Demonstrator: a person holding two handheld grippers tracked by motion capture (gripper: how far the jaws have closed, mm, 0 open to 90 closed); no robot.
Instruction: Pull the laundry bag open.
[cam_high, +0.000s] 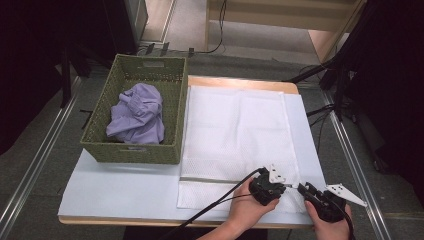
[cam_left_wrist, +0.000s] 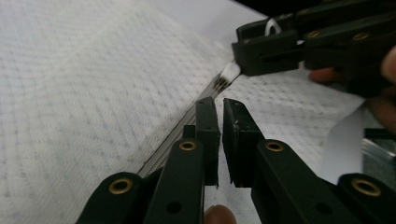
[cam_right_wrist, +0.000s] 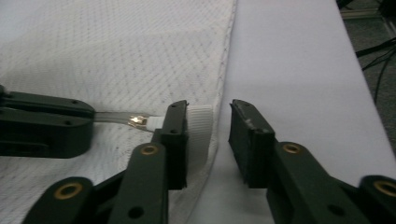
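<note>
A white mesh laundry bag (cam_high: 235, 130) lies flat on the table, with its zipper (cam_high: 215, 179) running across the near end. My left gripper (cam_left_wrist: 220, 109) is shut with only a slit between the jaws. It lies along the zipper (cam_left_wrist: 177, 135), just short of the slider (cam_left_wrist: 219, 84). I cannot tell whether it pinches the zipper. My right gripper (cam_right_wrist: 208, 109) is open at the bag's right edge. The white end tab (cam_right_wrist: 201, 126) rests against its left jaw, and the other jaw stands clear. The two grippers meet tip to tip (cam_high: 294, 187).
A green woven basket (cam_high: 150, 62) holding a crumpled lilac shirt (cam_high: 137, 115) stands at the table's left, beside the bag. A pale sheet (cam_high: 125, 190) covers the table. Cables and stand legs (cam_high: 325, 75) lie on the floor to the right.
</note>
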